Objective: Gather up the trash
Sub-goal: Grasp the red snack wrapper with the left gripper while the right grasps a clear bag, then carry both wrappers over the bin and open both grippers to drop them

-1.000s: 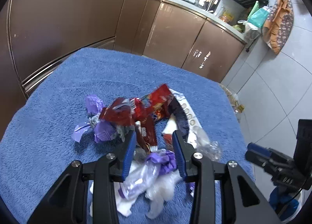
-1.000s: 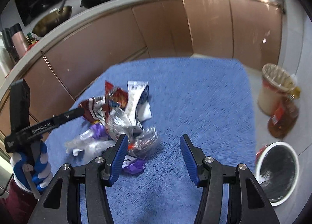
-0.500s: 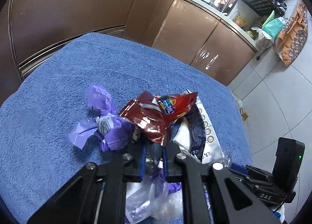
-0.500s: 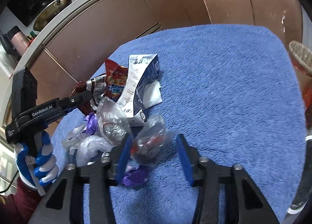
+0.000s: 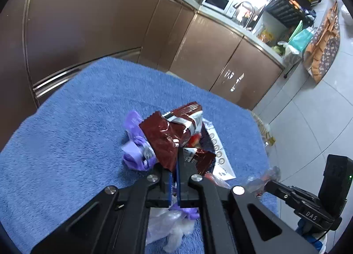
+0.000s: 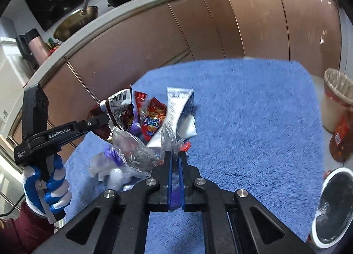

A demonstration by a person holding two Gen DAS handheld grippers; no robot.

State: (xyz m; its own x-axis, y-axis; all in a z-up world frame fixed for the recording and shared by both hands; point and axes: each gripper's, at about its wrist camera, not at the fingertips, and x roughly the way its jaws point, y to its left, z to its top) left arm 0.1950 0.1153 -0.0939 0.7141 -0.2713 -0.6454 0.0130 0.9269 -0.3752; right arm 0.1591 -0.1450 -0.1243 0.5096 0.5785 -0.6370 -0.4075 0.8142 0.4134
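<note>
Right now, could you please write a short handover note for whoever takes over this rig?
Left tongs: shut on the dark red wrapper.
Right tongs: shut on the clear plastic wrapper.
Remaining trash, including purple wrappers and a white pouch, lies piled on the blue towel.
Bin: on the floor, right of the towel.
Done: both grasps. Left: bin these, then clear the pile.

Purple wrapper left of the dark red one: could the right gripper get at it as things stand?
Probably not. The right gripper is shut on a clear plastic wrapper, and the purple wrapper lies past the dark red wrapper that the left gripper holds.
</note>
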